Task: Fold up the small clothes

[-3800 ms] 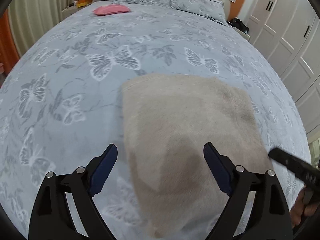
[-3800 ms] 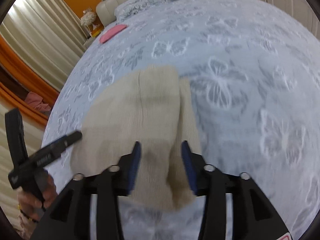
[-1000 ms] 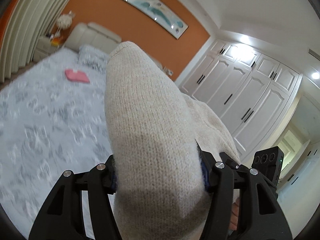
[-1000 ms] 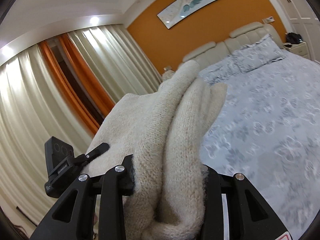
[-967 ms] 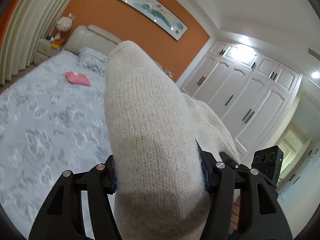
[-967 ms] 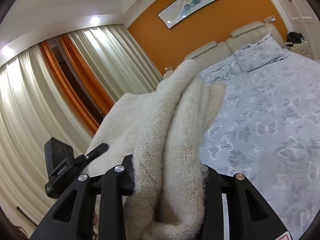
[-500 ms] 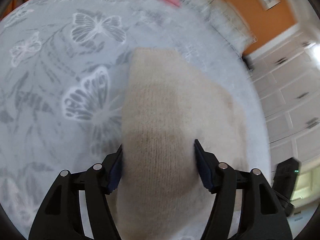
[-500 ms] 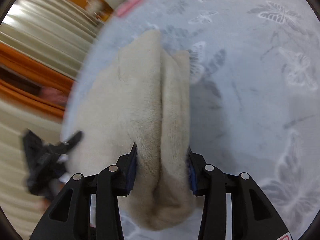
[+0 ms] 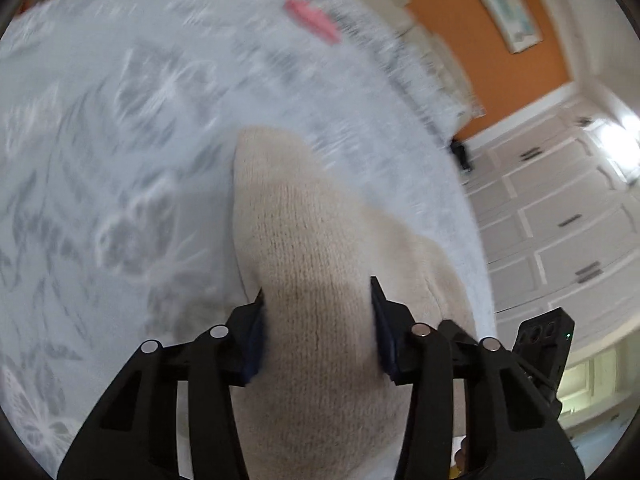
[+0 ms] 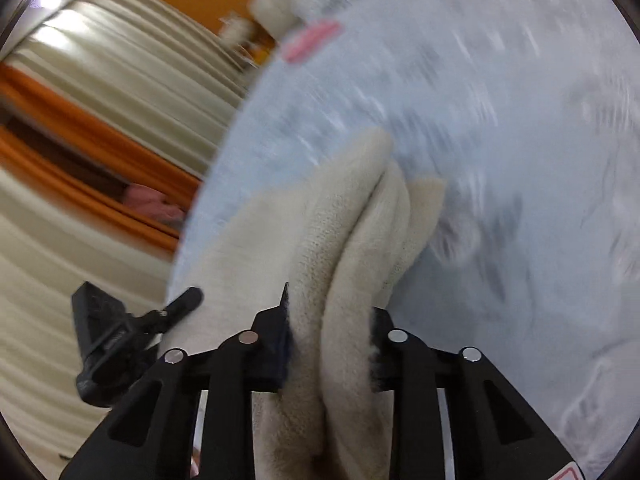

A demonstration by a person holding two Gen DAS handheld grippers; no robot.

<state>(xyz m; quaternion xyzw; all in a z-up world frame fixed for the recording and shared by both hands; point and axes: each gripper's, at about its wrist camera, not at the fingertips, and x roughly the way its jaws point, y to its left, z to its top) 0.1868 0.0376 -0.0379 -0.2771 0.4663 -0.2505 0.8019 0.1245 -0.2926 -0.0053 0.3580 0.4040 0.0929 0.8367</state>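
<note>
- The left gripper (image 9: 318, 316) has its jaws clamped on one edge of the cream knit garment (image 9: 304, 240); the right gripper (image 10: 330, 340) has its jaws pinched on a bunched, doubled-over edge of the same knit (image 10: 348, 232).
- The garment hangs between the two grippers above the grey butterfly-print bed (image 9: 120, 140), its free end pointing toward the bedspread.
- To do this fold well, I judge both grippers should travel level and at matching pace, so the hanging end lands flat and the edges line up.
- Releasing only once the cloth rests on the bed would likely avoid a skewed crease.
- Motion blur smears the bedspread pattern in both views.
- Whether the free end touches the bed cannot be told.
- A pink item (image 9: 312, 20) lies far off near the pillows; its kind is unclear.
</note>
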